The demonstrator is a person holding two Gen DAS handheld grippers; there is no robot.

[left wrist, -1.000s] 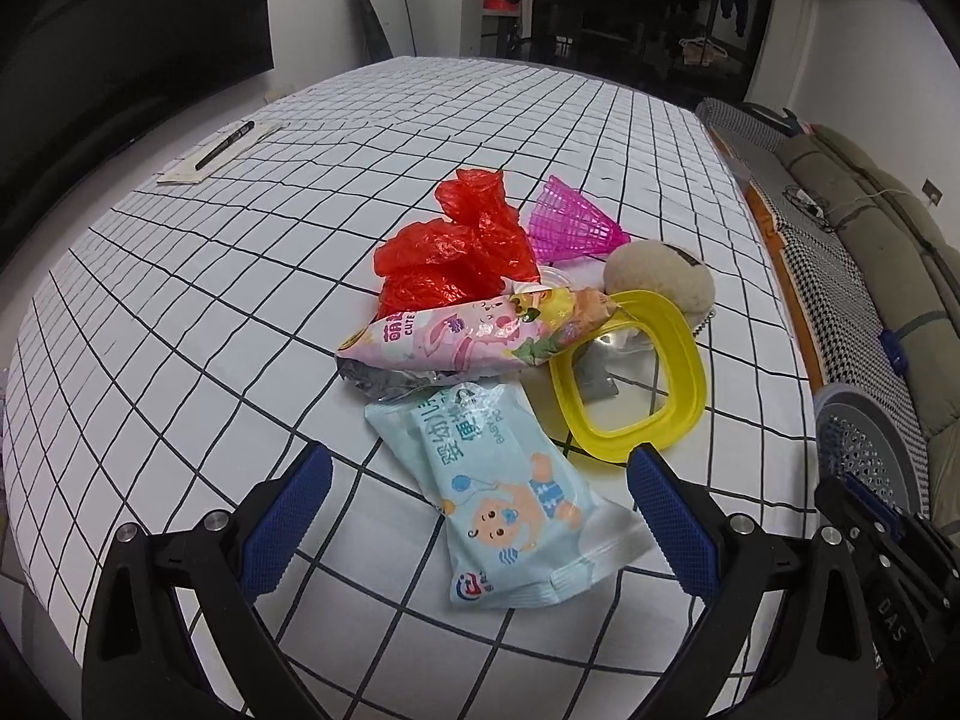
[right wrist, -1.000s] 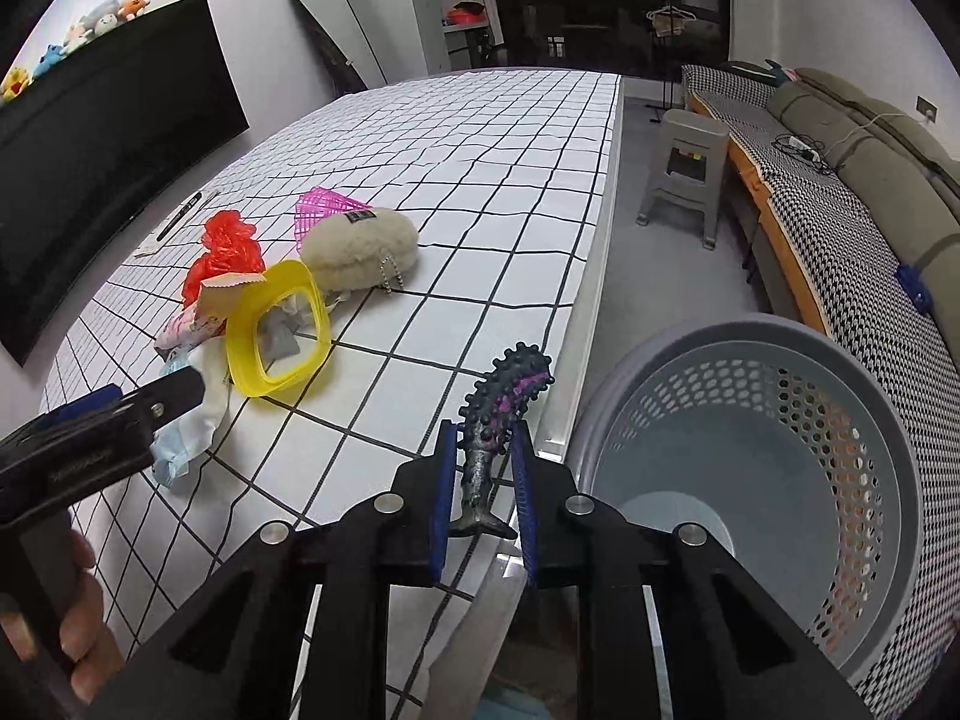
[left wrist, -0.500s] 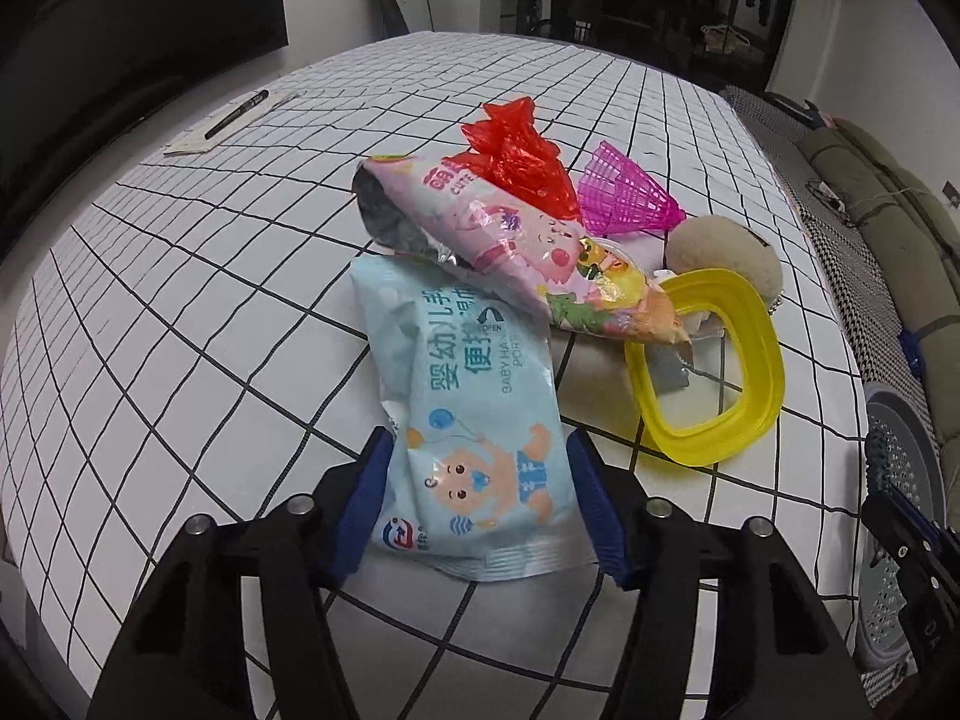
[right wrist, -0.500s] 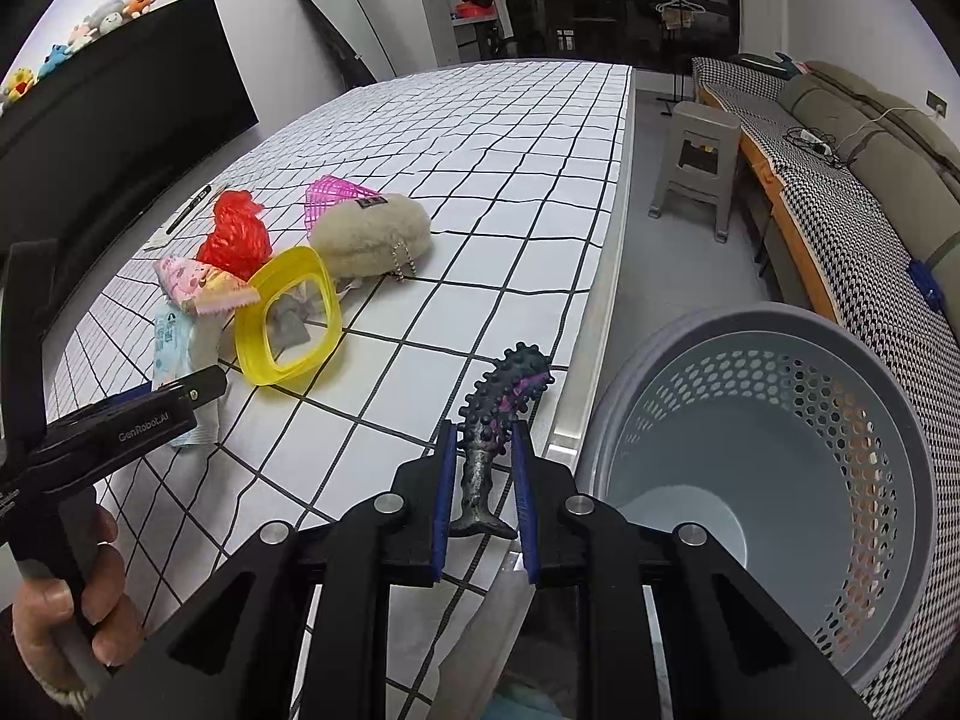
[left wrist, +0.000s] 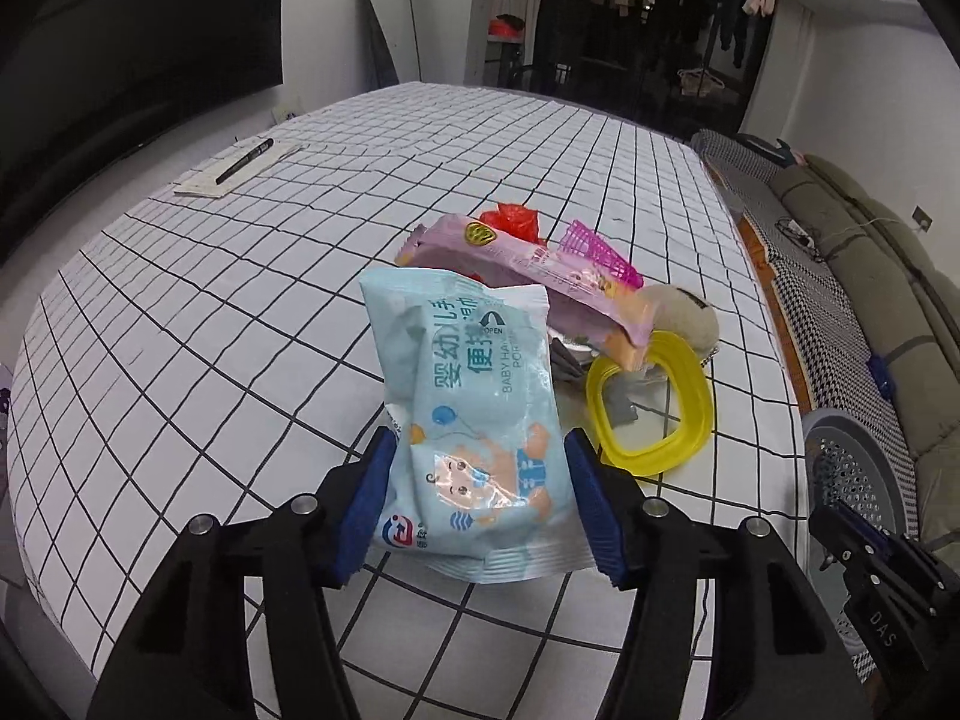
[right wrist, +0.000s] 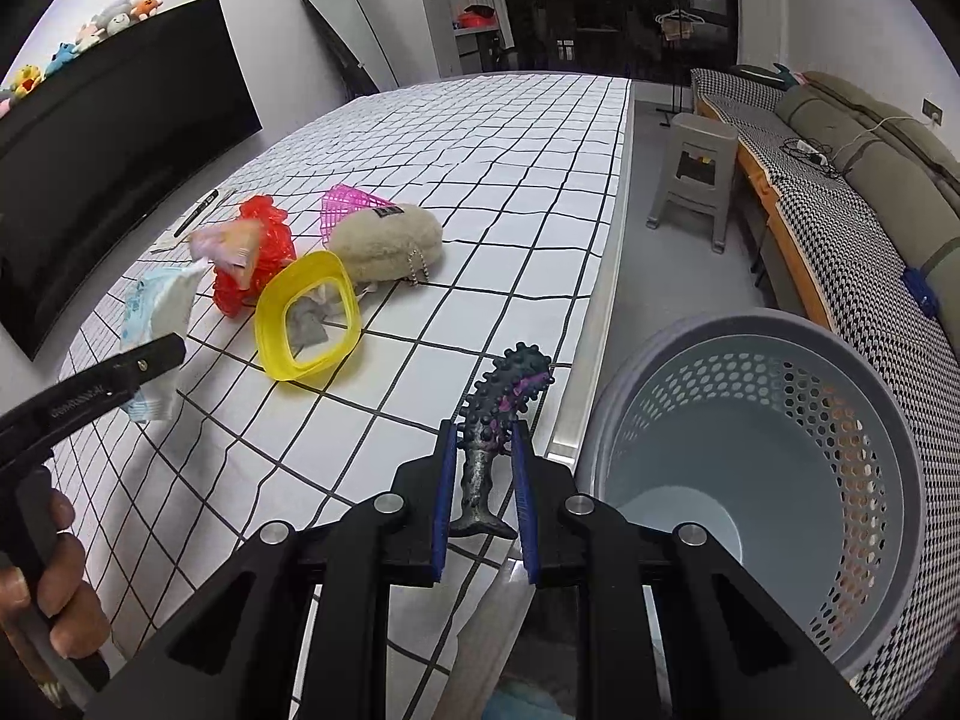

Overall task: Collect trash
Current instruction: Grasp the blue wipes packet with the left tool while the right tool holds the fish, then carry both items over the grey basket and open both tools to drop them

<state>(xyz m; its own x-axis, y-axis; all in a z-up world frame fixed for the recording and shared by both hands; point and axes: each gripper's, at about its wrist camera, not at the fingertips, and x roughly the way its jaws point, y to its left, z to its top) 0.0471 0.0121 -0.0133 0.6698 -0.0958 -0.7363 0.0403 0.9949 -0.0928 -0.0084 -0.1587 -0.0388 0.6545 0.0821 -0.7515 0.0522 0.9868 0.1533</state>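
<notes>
My left gripper [left wrist: 477, 504] is shut on a light blue baby-wipes pack [left wrist: 474, 420] and holds it tilted up off the checked table [left wrist: 240, 324]. The pack also shows in the right wrist view [right wrist: 157, 324]. A pink snack wrapper [left wrist: 528, 276] rests against the pack's far end. My right gripper [right wrist: 480, 504] is shut on a dark spiky toy [right wrist: 501, 414] near the table's right edge, beside the grey perforated basket [right wrist: 774, 468] on the floor.
On the table lie a red plastic bag [right wrist: 258, 252], a pink mesh cone [right wrist: 348, 207], a beige fuzzy pouch [right wrist: 387, 240], a yellow ring-shaped lid [right wrist: 309, 315] and a pen on paper [left wrist: 240, 165]. A grey stool [right wrist: 696, 180] and a sofa [right wrist: 870, 168] stand right of the table.
My left gripper closed on the wipes pack and lifted it, tipping the pink wrapper up. My right gripper with the spiky toy has barely moved.
</notes>
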